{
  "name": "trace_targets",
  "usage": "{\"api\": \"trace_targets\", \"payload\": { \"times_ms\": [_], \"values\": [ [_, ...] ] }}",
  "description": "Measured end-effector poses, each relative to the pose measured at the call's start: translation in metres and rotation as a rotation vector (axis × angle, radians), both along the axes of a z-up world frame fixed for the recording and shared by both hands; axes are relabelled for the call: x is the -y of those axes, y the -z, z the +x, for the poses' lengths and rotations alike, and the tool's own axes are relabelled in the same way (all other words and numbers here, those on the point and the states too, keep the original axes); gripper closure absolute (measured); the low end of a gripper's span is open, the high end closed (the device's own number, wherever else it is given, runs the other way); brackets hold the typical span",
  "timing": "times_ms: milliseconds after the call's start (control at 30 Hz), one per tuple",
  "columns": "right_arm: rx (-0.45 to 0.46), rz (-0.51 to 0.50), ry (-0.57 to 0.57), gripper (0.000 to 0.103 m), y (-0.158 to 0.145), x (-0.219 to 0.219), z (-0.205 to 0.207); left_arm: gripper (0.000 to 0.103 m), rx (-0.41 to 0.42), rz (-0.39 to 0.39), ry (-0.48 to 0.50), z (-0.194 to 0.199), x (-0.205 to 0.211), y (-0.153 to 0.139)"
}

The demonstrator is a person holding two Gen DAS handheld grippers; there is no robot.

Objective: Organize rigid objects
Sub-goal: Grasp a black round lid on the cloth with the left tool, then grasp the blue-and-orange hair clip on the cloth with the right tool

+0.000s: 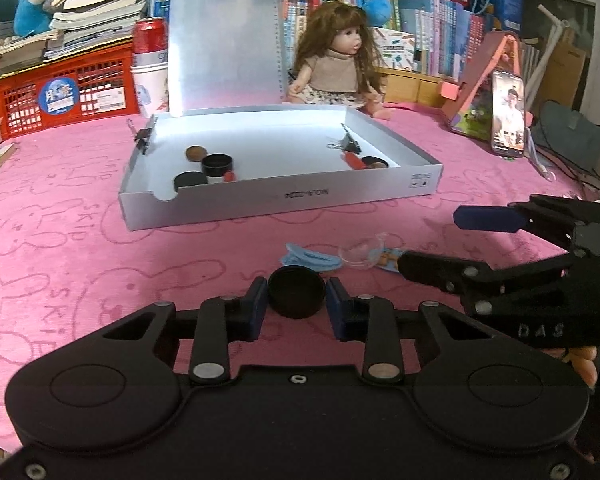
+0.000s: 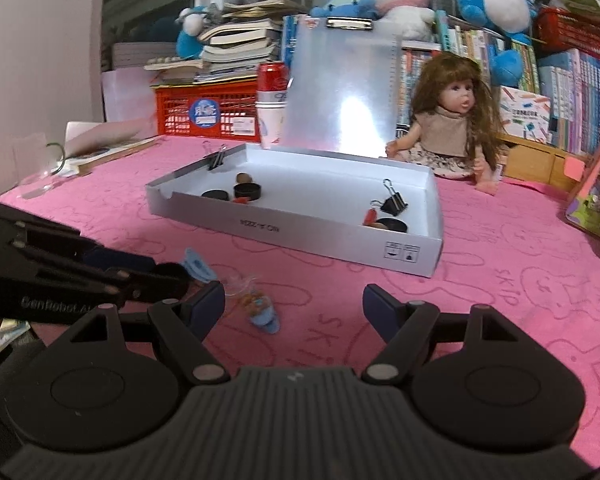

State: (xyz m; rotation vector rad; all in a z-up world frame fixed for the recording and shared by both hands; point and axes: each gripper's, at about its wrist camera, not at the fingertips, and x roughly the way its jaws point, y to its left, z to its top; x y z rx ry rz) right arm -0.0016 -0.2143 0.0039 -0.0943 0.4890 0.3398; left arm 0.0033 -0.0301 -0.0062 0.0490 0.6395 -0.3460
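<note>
My left gripper (image 1: 297,300) is shut on a round black cap (image 1: 297,293), low over the pink cloth in front of the white open box (image 1: 280,196). The box holds black caps (image 1: 217,164), a brown round piece (image 1: 195,153), red pieces and black binder clips (image 1: 350,145). My right gripper (image 2: 294,308) is open and empty; it shows at the right in the left wrist view (image 1: 428,240). A blue clip (image 1: 308,258) and a small clear packet (image 2: 256,304) lie on the cloth between the grippers and the box.
A doll (image 1: 340,64) sits behind the box. A red crate (image 1: 64,92), stacked books, a red can on paper cups (image 1: 150,68), a phone on a stand (image 1: 508,116) and plush toys line the back. The box lid (image 1: 224,44) stands upright.
</note>
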Motion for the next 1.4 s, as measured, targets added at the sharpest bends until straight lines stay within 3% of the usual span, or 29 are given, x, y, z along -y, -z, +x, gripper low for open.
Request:
{"api": "trace_targets", "payload": {
  "times_ms": [167, 300, 433, 567, 667, 1300, 1400],
  "values": [
    [-0.004, -0.027, -0.026, 0.018, 0.004, -0.009, -0.001, 0.072, 0.008, 0.011, -0.02, 0.0, -0.003, 0.0],
    [-0.011, -0.042, -0.039, 0.028, 0.008, -0.016, -0.002, 0.072, 0.007, 0.006, -0.027, 0.0, -0.005, 0.0],
    [-0.025, -0.068, -0.056, 0.044, 0.011, -0.02, -0.004, 0.072, 0.007, 0.007, -0.031, 0.0, -0.007, 0.0],
    [-0.024, -0.076, -0.059, 0.072, 0.011, -0.02, -0.005, 0.072, 0.006, 0.006, -0.042, 0.0, -0.01, 0.0],
    [-0.03, -0.076, -0.061, 0.08, 0.01, -0.02, -0.004, 0.072, 0.005, 0.005, -0.045, 0.0, -0.01, 0.0],
    [-0.043, -0.095, -0.021, 0.081, 0.007, 0.0, -0.01, 0.072, 0.004, 0.003, -0.046, 0.0, -0.011, 0.0],
    [-0.046, -0.097, -0.023, 0.075, 0.007, 0.003, -0.009, 0.072, 0.005, 0.004, -0.049, 0.0, -0.012, 0.0]
  ]
}}
